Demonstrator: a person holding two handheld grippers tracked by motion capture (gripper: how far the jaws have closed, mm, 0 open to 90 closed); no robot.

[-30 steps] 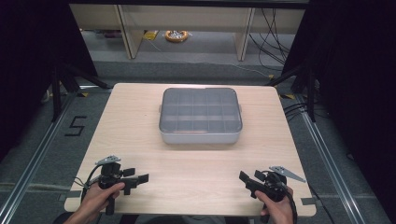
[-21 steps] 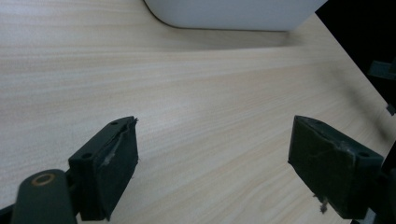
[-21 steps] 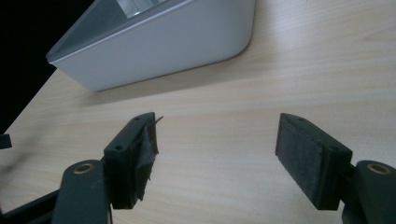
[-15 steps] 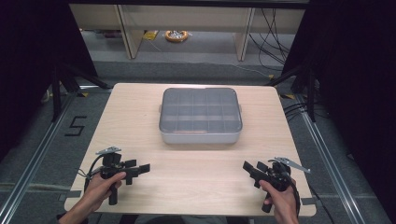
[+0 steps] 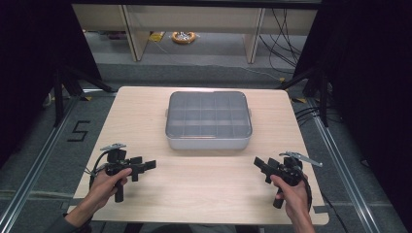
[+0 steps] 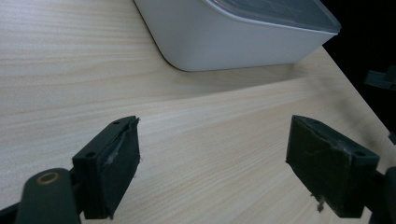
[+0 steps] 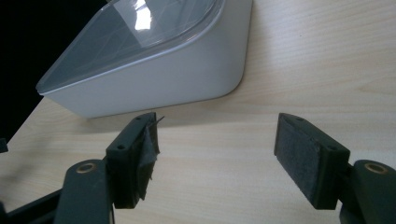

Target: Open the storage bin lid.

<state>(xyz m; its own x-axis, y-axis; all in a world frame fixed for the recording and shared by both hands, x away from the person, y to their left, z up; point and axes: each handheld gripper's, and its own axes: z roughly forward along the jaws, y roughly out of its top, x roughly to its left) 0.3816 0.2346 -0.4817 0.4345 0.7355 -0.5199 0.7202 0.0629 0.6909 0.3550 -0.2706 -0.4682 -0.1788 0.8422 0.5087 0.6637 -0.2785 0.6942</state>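
Note:
A shallow grey compartment box (image 5: 209, 120) with a clear lid shut on it sits at the middle of the wooden table (image 5: 141, 111). My left gripper (image 5: 145, 165) hovers near the front left, pointing right, open with nothing between its jaws. My right gripper (image 5: 262, 167) hovers near the front right, pointing left toward the box; its jaws have just been closing a little, stand open and hold nothing. The left gripper view has the open left gripper (image 6: 212, 149) facing the box's near corner (image 6: 187, 42). Ahead of the right gripper (image 7: 217, 140) lies another box corner (image 7: 205, 70).
Bare wood lies between both grippers and the box. The table's near edge runs just behind the hands. Dark stand legs (image 5: 73, 82) and cables (image 5: 286, 29) are on the floor around the table, and a "5" mark (image 5: 77, 131) is at the left.
Both hands have moved away from the table's near edge toward the box and risen slightly. The box has not moved.

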